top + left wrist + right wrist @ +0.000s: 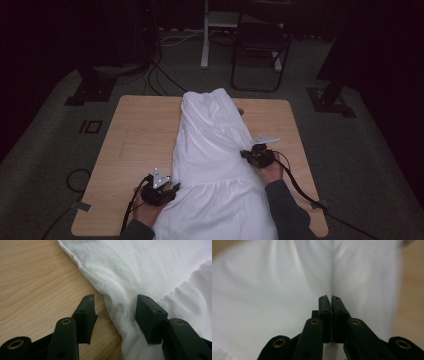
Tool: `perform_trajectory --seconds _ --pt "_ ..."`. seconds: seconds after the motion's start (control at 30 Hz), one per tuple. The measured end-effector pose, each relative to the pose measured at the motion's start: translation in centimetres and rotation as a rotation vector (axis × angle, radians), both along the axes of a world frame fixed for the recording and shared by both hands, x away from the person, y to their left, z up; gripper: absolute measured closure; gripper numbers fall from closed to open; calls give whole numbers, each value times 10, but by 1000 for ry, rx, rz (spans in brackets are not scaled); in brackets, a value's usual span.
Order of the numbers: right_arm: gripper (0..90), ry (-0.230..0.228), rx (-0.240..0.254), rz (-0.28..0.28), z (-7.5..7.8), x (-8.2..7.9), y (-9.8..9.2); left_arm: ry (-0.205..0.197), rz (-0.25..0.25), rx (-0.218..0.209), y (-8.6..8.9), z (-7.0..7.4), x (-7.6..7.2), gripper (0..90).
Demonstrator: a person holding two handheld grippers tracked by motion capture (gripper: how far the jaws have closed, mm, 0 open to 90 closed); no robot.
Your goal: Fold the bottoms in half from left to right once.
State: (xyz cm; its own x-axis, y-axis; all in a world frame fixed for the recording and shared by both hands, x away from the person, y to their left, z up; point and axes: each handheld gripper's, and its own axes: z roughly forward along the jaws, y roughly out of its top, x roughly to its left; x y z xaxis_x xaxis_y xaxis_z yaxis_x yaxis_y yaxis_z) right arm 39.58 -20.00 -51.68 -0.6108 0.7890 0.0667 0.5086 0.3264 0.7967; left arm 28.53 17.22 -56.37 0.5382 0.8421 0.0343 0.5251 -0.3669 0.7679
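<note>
White cotton covers the middle of the wooden table (135, 130) in the high view, where a dress (210, 145) lies lengthwise from the far edge at upper centre down to the near edge at the bottom of the frame, its gathered skirt spreading wide toward the person. The work looks early: the garment lies spread and roughly smoothed, with no fold made yet, so the whole folding seems left to do. At lower left of that frame, the left gripper (172, 189) sits low against the dress's side edge near the waist seam; in the left gripper view its jaws stand partly apart, straddling a rumpled ridge of the hem (117, 312) without pressing on it. At right of centre, the right gripper (246, 155) meets the opposite edge, held in a hand (272, 171) with a dark sleeve (285, 210) behind it; in the right gripper view its jaws are pressed together, pinching a pleat of white cloth (331, 277) that puckers away from the tips.
</note>
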Motion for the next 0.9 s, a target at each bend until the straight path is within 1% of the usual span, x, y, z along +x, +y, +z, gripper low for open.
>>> perform_trajectory --seconds 0.03,0.07,0.1,0.13,0.17,0.2,0.27,0.3,0.37,0.4,0.43,0.47,0.5,0.53,0.57,0.6,0.63,0.67,0.73,0.77,0.83,0.87,0.9 --pt "885 -45 3 -27 11 -4 -6 3 -5 -13 -1 0 0 477" --pt "886 -96 -1 -66 22 -8 -14 7 -18 -25 -2 1 0 474" --pt "886 -126 -8 -92 27 -10 -19 8 -30 -29 -3 1 0 471" --pt "886 -133 -16 -107 29 -10 -23 1 -44 -25 -7 1 -2 471" --pt "884 -121 -29 -132 26 -8 -26 -2 -53 -19 -9 1 -3 471" --pt "882 -103 -42 -142 21 -6 -28 -8 -62 -16 -11 2 -3 470" --pt "876 -47 -83 -167 -1 2 -30 -17 -73 -24 -13 7 -4 465" --pt "875 -14 -96 -178 -13 6 -31 -26 -75 -38 -12 11 -4 463" --pt "875 41 -88 -201 -33 12 -34 -46 -74 -68 -8 21 -1 457" --pt "875 61 -80 -211 -40 14 -35 -56 -70 -72 -7 26 3 453" --pt "876 62 -73 -214 -44 14 -35 -57 -67 -81 -6 32 9 442" --pt "875 61 -64 -219 -45 14 -35 -48 -67 -83 -7 36 16 424" --pt "874 66 -68 -219 -44 14 -35 -47 -61 -80 -10 40 24 407" --pt "871 63 -81 -217 -44 14 -34 -47 -61 -80 -10 40 24 401" --pt "871 63 -81 -217 -44 14 -34 -41 -63 -64 -15 43 36 401" --pt "869 59 -93 -216 -44 14 -32 -30 -52 -35 -24 43 54 386" --pt "868 67 -82 -222 -44 14 -33 -19 -45 -21 -28 41 66 384" --pt "867 68 -75 -225 -44 15 -33 3 -33 -11 -33 37 77 384" --pt "867 65 -60 -226 -45 14 -34 38 -10 27 -40 26 95 385" --pt "867 62 -53 -228 -46 14 -35 50 0 34 -42 21 101 395" --pt "868 59 -38 -228 -47 13 -36 81 5 28 -42 12 109 438" --pt "868 58 -34 -227 -47 13 -37 86 -1 20 -41 9 109 489" --pt "868 55 -31 -226 -48 13 -37 86 -15 -2 -39 8 107 557"
